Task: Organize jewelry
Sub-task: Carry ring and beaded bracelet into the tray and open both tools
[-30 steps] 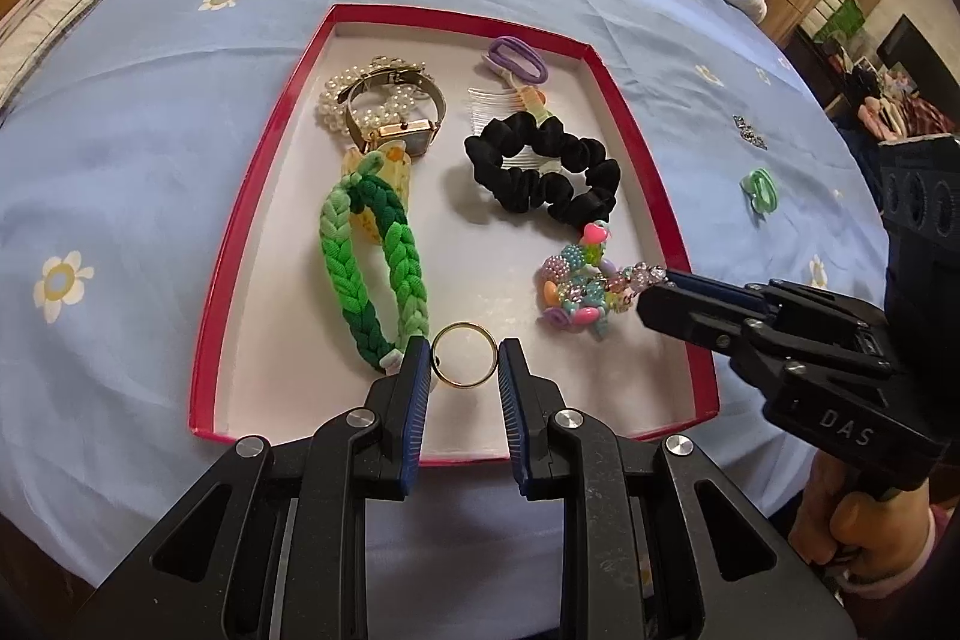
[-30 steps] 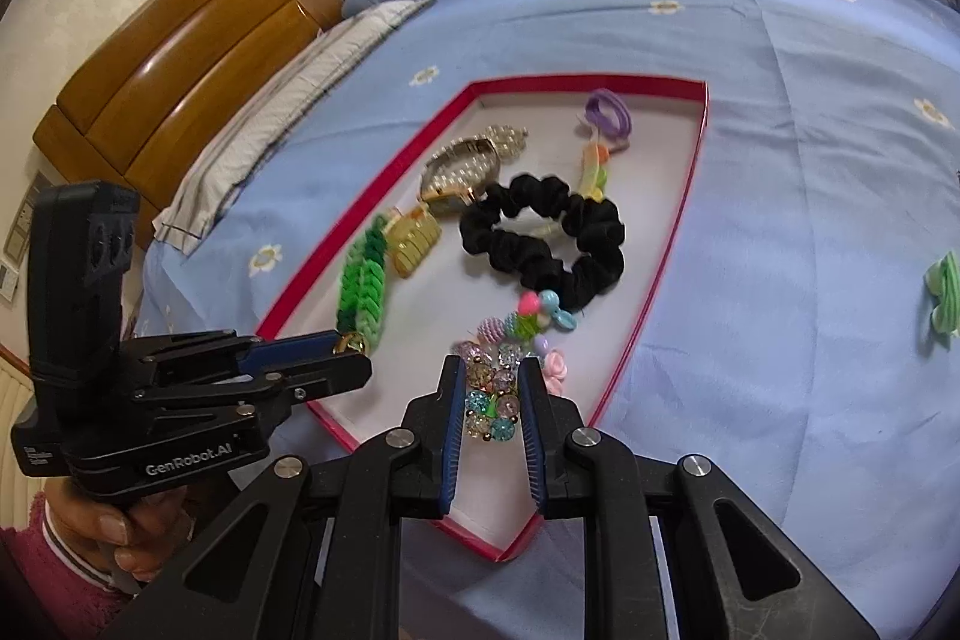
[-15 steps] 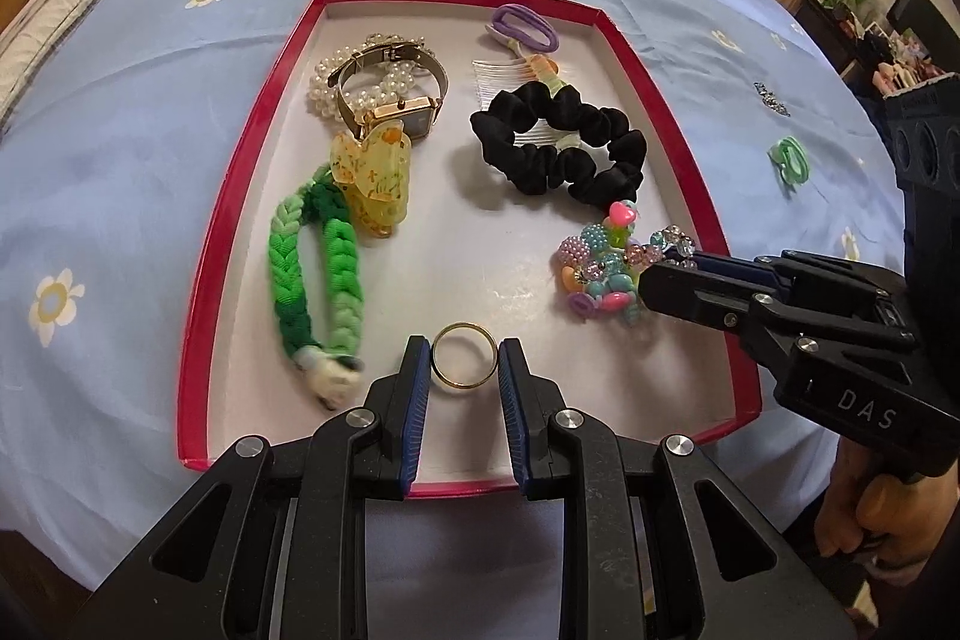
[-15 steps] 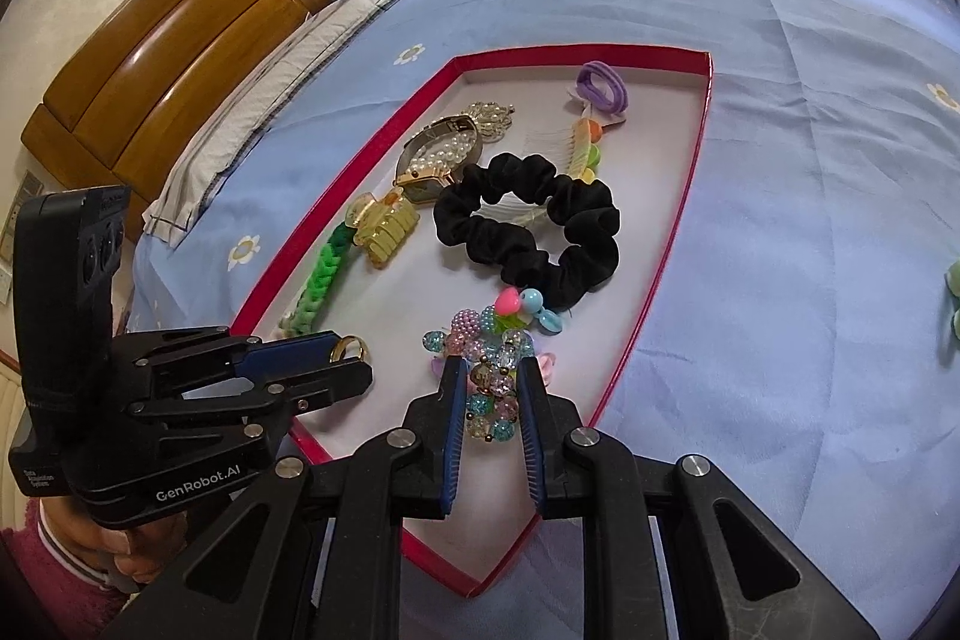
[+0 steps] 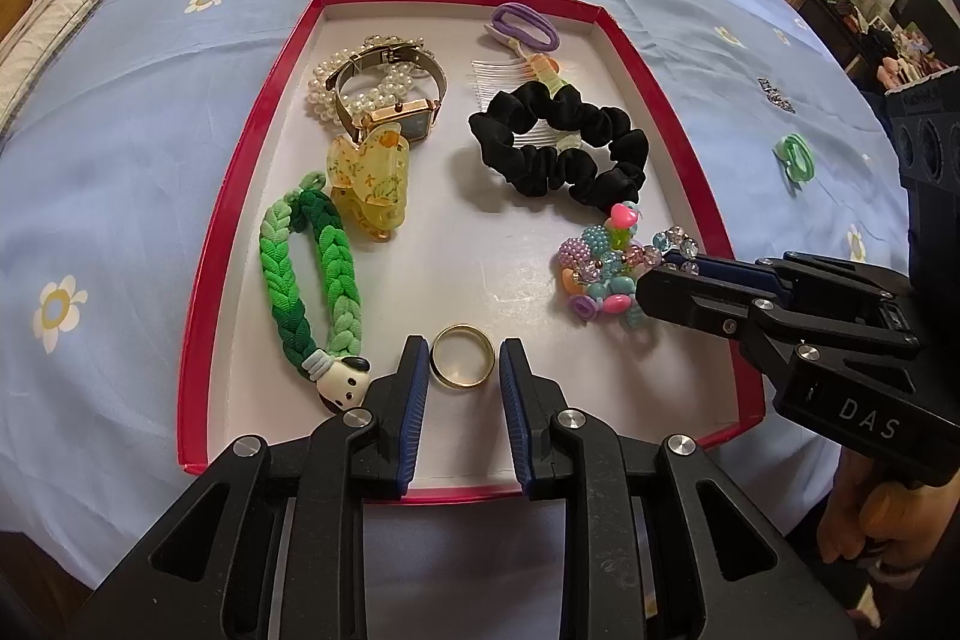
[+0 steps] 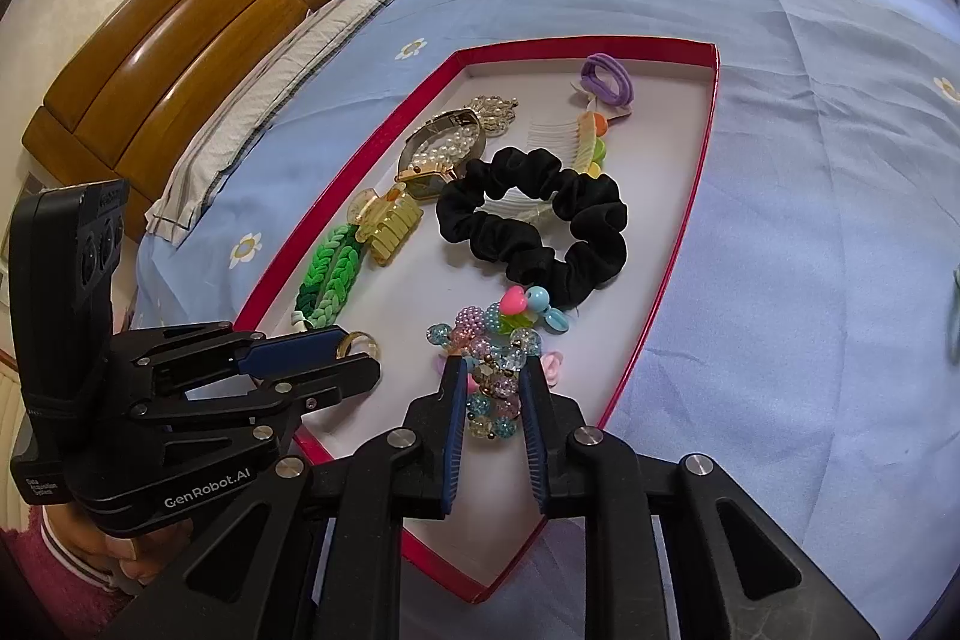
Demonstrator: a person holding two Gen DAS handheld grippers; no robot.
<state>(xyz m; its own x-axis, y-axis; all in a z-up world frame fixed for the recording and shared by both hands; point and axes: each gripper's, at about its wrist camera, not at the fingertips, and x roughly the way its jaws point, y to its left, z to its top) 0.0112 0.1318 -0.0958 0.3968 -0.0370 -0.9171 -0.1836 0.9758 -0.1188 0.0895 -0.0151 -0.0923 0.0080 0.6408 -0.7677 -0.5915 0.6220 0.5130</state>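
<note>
A shallow red-rimmed tray (image 5: pixel 240 142) with a white floor lies on a blue flowered bedsheet. My left gripper (image 5: pixel 462 364) is at the tray's near edge, pointing steeply down and shut on a gold ring (image 5: pixel 462 328) held between its blue pads. In the right wrist view the ring (image 6: pixel 363 340) sticks out of the left gripper (image 6: pixel 357 355). My right gripper (image 6: pixel 492 370) is shut on a colourful beaded bracelet (image 6: pixel 498 334) near the tray's right rim (image 6: pixel 678 232). The left wrist view shows the right gripper (image 5: pixel 657 274) coming in from the right onto the bracelet (image 5: pixel 600 256).
In the tray lie a black scrunchie (image 5: pixel 558 148), a watch with pearls (image 5: pixel 390 94), a yellow claw clip (image 5: pixel 372 184), a green braided band (image 5: pixel 300 268) and a purple hair tie (image 5: pixel 522 25). A green hair tie (image 5: pixel 795 157) rests on the sheet. A wooden headboard (image 6: pixel 180 40) stands behind.
The green braided band has shifted left, off the yellow clip. Both grippers have kept their grips and barely moved.
</note>
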